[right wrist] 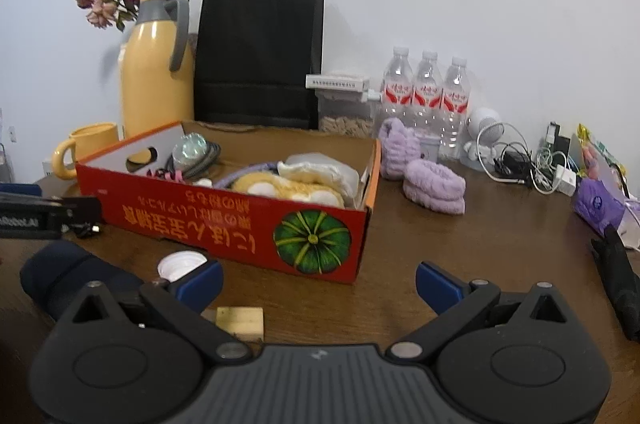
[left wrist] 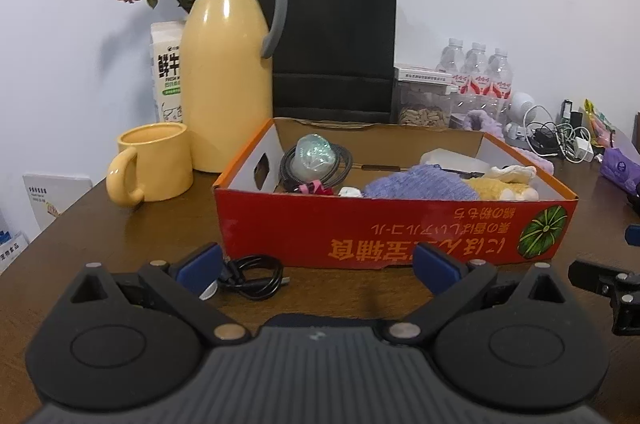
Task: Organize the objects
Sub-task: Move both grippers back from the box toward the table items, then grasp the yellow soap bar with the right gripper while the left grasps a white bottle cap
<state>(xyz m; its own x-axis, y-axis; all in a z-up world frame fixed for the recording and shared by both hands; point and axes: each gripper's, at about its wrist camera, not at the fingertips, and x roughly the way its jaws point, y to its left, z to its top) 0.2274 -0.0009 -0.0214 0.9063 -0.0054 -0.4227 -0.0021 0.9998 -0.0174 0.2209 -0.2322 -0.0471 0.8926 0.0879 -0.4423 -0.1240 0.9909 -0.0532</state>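
Red pumpkin-print cardboard box (left wrist: 392,236) on the tabletop (right wrist: 480,248), left gripper (left wrist: 316,270) and right gripper (right wrist: 320,282) before it, fingers wide apart and empty, coiled black cable (left wrist: 252,276) just before the box.

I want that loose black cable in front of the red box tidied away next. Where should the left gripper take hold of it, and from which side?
Probably across the bundled loops of the black cable, from above. It lies flat on the table in a loose coil, just inside the left gripper's left finger, so the open jaws could straddle several strands together.
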